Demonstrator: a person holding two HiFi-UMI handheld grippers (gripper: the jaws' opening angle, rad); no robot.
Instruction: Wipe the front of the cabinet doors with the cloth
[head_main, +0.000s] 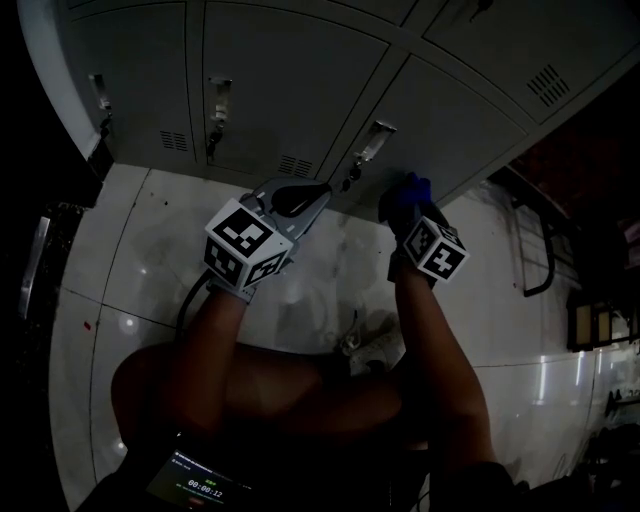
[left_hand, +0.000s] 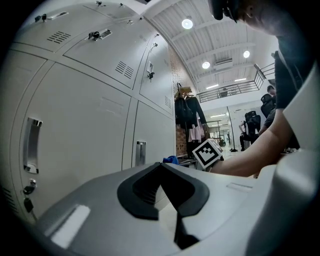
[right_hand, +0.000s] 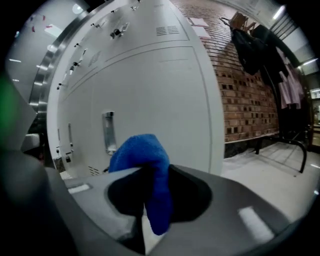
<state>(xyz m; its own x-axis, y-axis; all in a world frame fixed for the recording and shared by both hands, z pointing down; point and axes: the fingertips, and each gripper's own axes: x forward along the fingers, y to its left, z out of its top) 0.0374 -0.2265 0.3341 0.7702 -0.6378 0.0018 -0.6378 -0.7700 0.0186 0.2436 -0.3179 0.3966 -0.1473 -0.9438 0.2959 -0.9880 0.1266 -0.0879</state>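
Right gripper (head_main: 408, 215) clamped on blue cloth (right_hand: 142, 165), wad poking past jaws, likely as a wiping pad, close to lower cabinet door (right_hand: 150, 75) on far side; left gripper (left_hand: 167, 200) pressed together, empty.

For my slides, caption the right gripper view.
Right gripper shut on a bunched blue cloth, facing a pale grey metal cabinet door.

The left hand-held gripper (left_hand: 161, 165) has its jaws closed tip to tip, with nothing between them. Grey cabinet doors (left_hand: 85, 130) fill the left side. Beyond the jaws, a blue cloth (left_hand: 170, 160) sits near a door, just beside a marker cube (left_hand: 207, 153) and a forearm (left_hand: 255, 155).
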